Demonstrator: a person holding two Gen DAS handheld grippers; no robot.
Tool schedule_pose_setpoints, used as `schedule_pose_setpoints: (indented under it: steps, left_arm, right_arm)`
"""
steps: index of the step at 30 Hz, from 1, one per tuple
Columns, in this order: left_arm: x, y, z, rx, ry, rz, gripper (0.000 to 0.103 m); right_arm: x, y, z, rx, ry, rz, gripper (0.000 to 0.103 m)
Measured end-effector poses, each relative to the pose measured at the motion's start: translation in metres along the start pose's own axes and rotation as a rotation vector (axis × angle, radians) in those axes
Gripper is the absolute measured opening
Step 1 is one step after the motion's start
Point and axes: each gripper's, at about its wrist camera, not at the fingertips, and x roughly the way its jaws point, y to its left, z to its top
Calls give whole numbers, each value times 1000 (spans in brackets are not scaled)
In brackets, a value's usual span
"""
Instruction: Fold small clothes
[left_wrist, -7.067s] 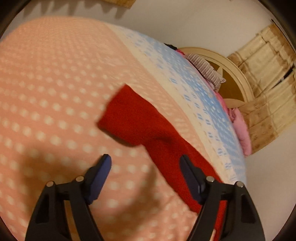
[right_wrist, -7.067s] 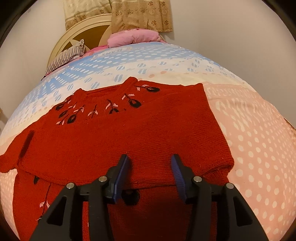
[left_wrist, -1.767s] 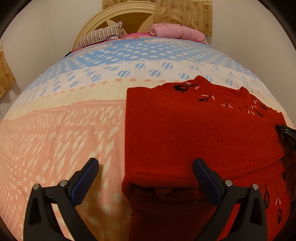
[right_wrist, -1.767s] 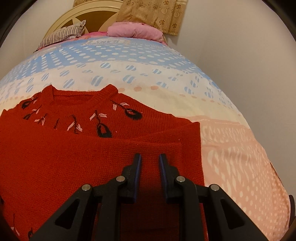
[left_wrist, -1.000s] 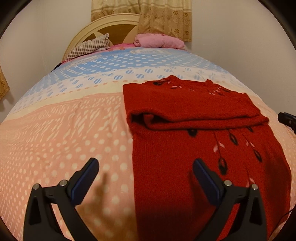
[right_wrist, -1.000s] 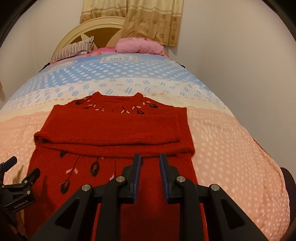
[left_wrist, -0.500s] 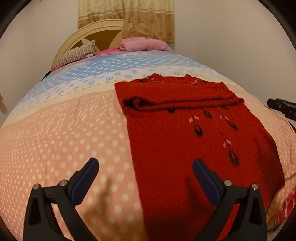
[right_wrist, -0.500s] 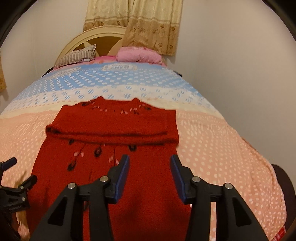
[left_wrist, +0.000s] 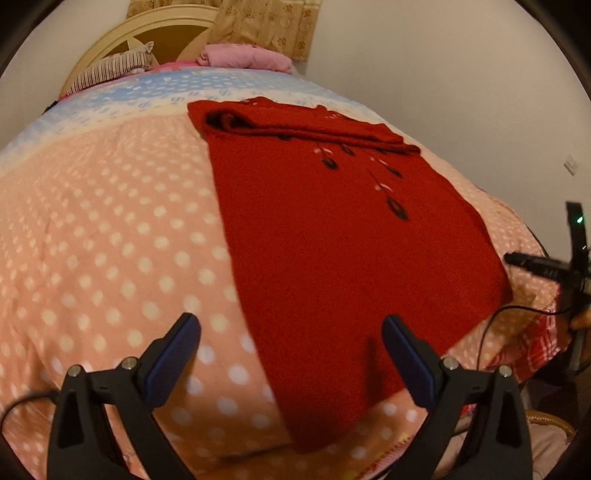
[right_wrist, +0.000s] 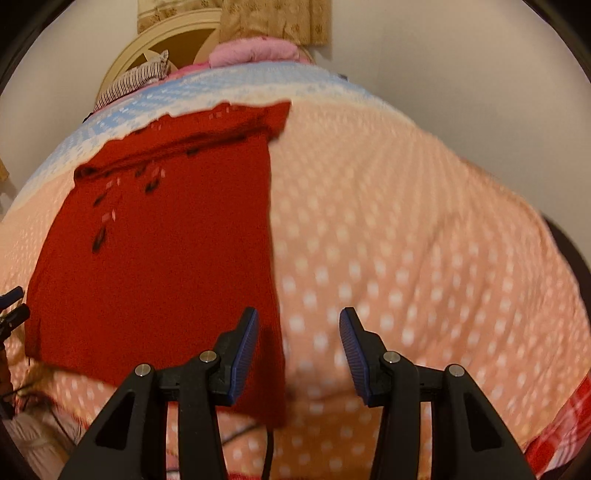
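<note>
While both grippers hang over the near hem, the red sweater lies part-folded on the bed.

Nearest, the left gripper (left_wrist: 291, 354) stands spread wide and empty over the sweater's (left_wrist: 332, 258) near-left hem corner, and the right gripper (right_wrist: 299, 350) is parted, nothing between its pads, straddling the near-right edge of the sweater (right_wrist: 159, 266). Each hand seems equally near its own corner. From the jaws the garment runs straight away, its long axis pointing toward the headboard (left_wrist: 155, 35), hem closest, neckline farthest. Its sleeves are already folded across the chest at the far end. Beneath it spreads the dotted pink bedspread (right_wrist: 406, 240).
</note>
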Motion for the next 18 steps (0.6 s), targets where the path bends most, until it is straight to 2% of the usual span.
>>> schedule_pose_setpoints:
  steps: [3, 8, 10, 15, 16, 17, 18]
  left_arm:
    - [-2, -9, -5, 19, 10, -20, 100]
    - [-8, -14, -10, 20, 29, -89, 85]
    - [-9, -12, -10, 13, 32, -99, 84]
    - [-10, -14, -10, -1, 35, -123, 71]
    - [-9, -12, -9, -3, 34, -121, 64]
    - [-9, -10, -9, -10, 34, -120, 55]
    - [-9, -9, -9, -15, 33, -118, 50]
  right_arm:
    - [10, 2, -14, -5, 45, 47, 47]
    - [19, 15, -24, -50, 90, 84, 47]
    - [18, 17, -28, -60, 99, 100, 47]
    - [32, 12, -36, -7, 149, 150, 47]
    - [35, 12, -38, -7, 161, 164, 45]
    - [37, 13, -40, -9, 159, 170, 32]
    - [37, 12, -40, -4, 159, 179, 25]
